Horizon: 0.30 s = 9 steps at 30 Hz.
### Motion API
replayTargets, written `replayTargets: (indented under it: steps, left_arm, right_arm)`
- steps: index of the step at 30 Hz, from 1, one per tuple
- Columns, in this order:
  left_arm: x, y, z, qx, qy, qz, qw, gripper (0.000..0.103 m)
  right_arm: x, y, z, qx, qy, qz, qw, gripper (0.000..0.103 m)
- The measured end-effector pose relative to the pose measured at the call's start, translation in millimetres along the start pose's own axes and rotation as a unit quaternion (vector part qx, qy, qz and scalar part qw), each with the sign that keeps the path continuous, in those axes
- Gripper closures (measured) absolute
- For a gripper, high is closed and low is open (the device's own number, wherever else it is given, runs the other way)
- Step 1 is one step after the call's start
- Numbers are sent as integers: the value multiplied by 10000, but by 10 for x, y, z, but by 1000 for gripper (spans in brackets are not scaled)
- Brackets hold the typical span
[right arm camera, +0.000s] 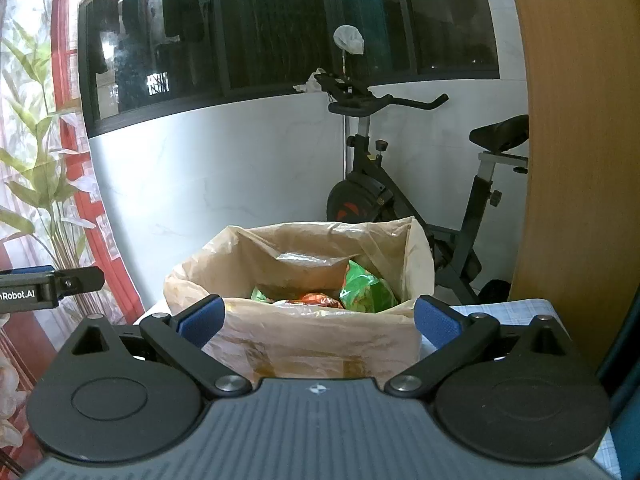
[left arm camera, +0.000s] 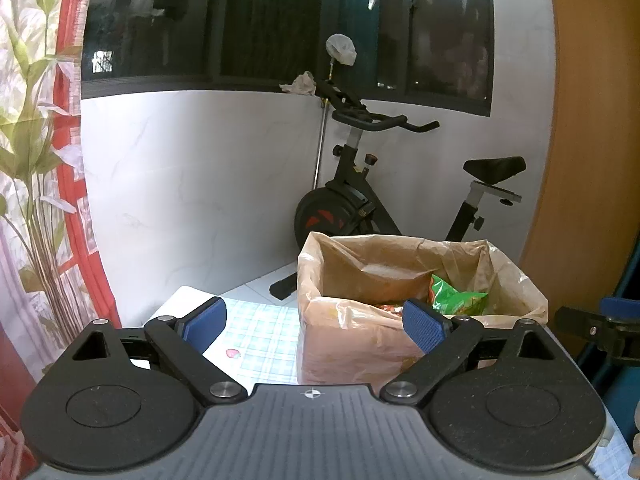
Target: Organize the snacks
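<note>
Plastic-lined box [right arm camera: 316, 344] with green snack packets [right arm camera: 366, 290], perhaps an orange one.

**Open left gripper before the lined snack box**

The left gripper [left arm camera: 316, 322] holds its blue-padded fingers [left arm camera: 422, 324] wide apart with nothing between them. Just ahead and slightly right stands a brown cardboard box lined with clear plastic [left arm camera: 360, 336], holding a green snack packet [left arm camera: 458, 298], on a pale checked tablecloth [left arm camera: 264, 340].

Dim, soft indoor light; dark window [left arm camera: 280, 20]; strong fisheye bending at edges.
</note>
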<state>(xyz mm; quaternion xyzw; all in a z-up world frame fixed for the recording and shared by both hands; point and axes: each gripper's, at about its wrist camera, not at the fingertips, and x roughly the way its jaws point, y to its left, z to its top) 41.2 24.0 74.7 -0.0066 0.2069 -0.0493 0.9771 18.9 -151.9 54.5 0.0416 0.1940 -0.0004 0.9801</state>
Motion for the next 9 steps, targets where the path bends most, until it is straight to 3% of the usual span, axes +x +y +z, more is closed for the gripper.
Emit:
replayTargets:
  steps: [9]
  left_arm:
    - [17, -1, -22, 35, 26, -58, 10000, 7]
  right_arm:
    - [21, -7, -18, 24, 14, -19, 10000, 0]
